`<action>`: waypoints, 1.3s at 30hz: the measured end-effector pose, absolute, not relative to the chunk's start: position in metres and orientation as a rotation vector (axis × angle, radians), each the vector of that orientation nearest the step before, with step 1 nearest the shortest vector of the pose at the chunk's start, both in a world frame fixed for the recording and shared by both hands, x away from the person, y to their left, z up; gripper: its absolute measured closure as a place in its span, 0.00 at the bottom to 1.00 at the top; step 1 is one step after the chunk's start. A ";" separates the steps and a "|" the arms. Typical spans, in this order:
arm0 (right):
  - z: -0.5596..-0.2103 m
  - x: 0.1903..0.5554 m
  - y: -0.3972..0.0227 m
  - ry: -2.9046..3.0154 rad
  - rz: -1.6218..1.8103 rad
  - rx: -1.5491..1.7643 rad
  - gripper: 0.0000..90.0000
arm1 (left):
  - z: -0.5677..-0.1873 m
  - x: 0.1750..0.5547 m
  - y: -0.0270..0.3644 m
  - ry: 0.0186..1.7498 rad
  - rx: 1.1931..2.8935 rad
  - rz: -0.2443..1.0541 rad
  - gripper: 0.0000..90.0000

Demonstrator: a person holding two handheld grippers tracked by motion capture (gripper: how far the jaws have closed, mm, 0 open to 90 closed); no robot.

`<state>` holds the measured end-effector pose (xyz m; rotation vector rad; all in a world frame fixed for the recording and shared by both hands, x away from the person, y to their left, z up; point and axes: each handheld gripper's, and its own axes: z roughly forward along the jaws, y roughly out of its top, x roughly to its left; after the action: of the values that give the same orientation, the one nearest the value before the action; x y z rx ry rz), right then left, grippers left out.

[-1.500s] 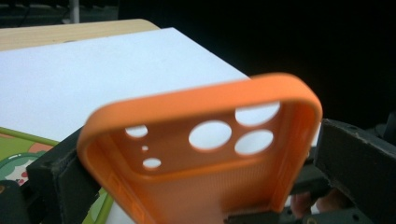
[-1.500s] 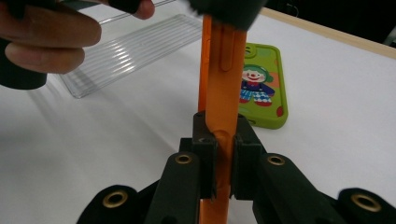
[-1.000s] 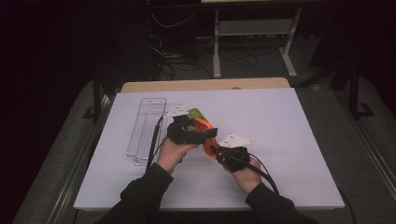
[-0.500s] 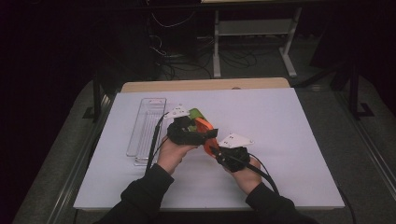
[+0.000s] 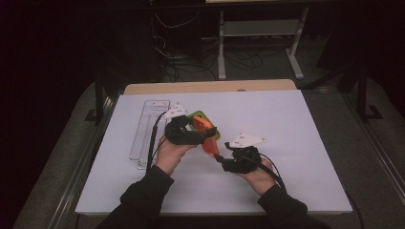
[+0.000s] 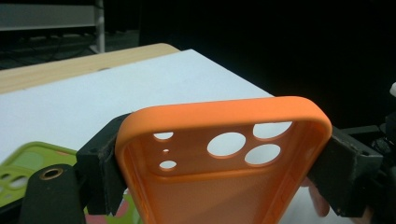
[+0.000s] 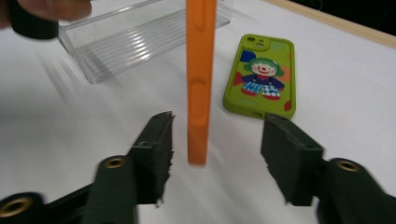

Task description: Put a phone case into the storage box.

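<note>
Since a second ago the right gripper (image 7: 215, 135) has just been opening, its jaws now standing clear on either side of the orange case (image 7: 201, 70), which hangs edge-on between them. Only the left gripper (image 6: 219, 163) holds that case, clamped across its width above the tabletop (image 5: 305, 124), presumably a handover. A green case (image 7: 259, 77) lies flat beside the clear tray (image 5: 148, 131).

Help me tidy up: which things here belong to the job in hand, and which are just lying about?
In the job: orange phone case, clamped in the left gripper; right gripper, jaws just opened, pads clear of it.
Lying about: green clown phone case; clear plastic tray.
</note>
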<state>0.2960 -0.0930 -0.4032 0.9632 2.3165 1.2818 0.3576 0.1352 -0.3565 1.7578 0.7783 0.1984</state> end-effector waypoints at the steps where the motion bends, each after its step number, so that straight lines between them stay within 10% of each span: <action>1: -0.403 0.296 -0.095 2.331 1.279 0.974 0.38 | -0.355 0.357 0.136 0.779 1.754 0.203 0.18; 18: -0.412 0.299 -0.144 2.347 1.255 1.020 0.00 | -0.327 0.372 0.164 0.788 1.732 0.287 0.18; 39: -0.430 0.285 -0.196 2.273 1.315 1.044 0.00 | -0.274 0.419 0.211 0.842 1.695 0.447 0.18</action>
<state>0.2847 -0.1956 -0.4304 1.0444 2.2729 1.3147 0.4189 0.2105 -0.2743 1.6950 0.8417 0.4467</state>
